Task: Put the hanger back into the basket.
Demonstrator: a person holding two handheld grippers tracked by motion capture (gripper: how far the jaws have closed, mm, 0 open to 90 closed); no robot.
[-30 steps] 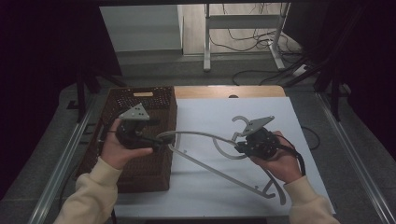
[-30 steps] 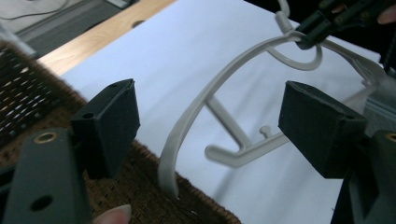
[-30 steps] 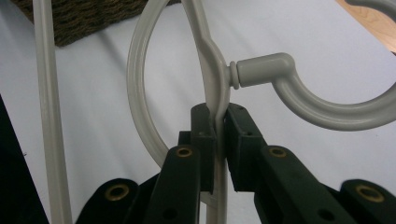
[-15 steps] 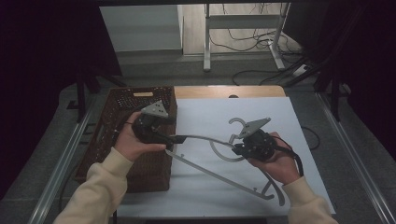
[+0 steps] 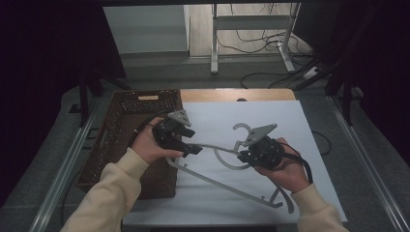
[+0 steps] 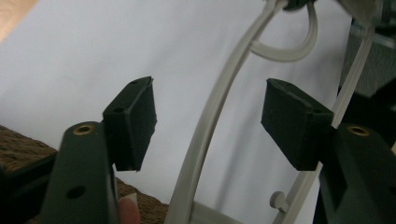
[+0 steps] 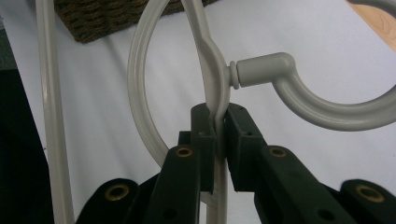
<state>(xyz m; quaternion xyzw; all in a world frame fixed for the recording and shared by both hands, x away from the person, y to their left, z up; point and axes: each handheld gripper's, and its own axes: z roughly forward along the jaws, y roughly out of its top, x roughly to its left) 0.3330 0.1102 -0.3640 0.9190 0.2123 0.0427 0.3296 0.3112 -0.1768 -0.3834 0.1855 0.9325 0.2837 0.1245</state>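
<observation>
Your right jaws are clamped on the one grey clothes hanger (image 7: 212, 70) just below its neck, where the hook (image 7: 327, 105) swivels out — the pads pinch the thin bar from both sides in the right gripper view. Your left jaws have just been closing but stand apart yet: in the left gripper view the hanger's curved arm (image 6: 210, 121) runs up between the two black pads, touching neither.

From the high view you have two grippers at work. The left gripper (image 5: 193, 149) sits over the left end of the hanger's shoulder, next to the basket's right edge; the right gripper (image 5: 244, 155) holds the hanger near the middle of the desk. The hanger (image 5: 217, 181) lies slantwise over the white sheet (image 5: 290, 121) that covers the desk, its long straight bar running from near the basket down toward your right forearm, and its hook (image 5: 240, 130) is above the right gripper.

One brown woven basket (image 5: 130, 130) stands at the left side of the desk, partly under your left hand (image 5: 150, 145).
</observation>
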